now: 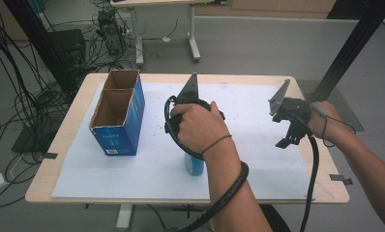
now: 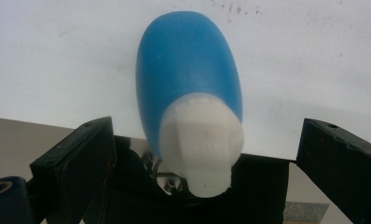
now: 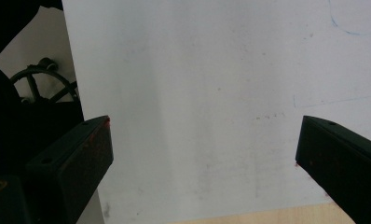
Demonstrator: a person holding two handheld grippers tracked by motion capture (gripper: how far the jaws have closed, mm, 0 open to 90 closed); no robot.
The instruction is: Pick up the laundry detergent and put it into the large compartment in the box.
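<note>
A blue bottle (image 2: 188, 70) with a white cap (image 2: 202, 144) stands on the white sheet (image 1: 258, 159), its cap pointing up at the camera in the left gripper view. My left gripper (image 2: 204, 158) hangs right above it, open, a jaw on either side of the cap and neither touching it. In the high view the hand covers most of that gripper, and the bottle's (image 1: 194, 165) lower part shows beneath the wrist. My right gripper (image 1: 287, 139) is open over bare sheet at the right, nothing between its fingers (image 3: 76, 158).
An open-topped blue cardboard box (image 1: 118, 116) with two compartments stands at the table's left. The white sheet covers most of the wooden table (image 1: 65, 145). Cables trail from both grippers off the near edge. Floor cables and a desk frame lie beyond the table.
</note>
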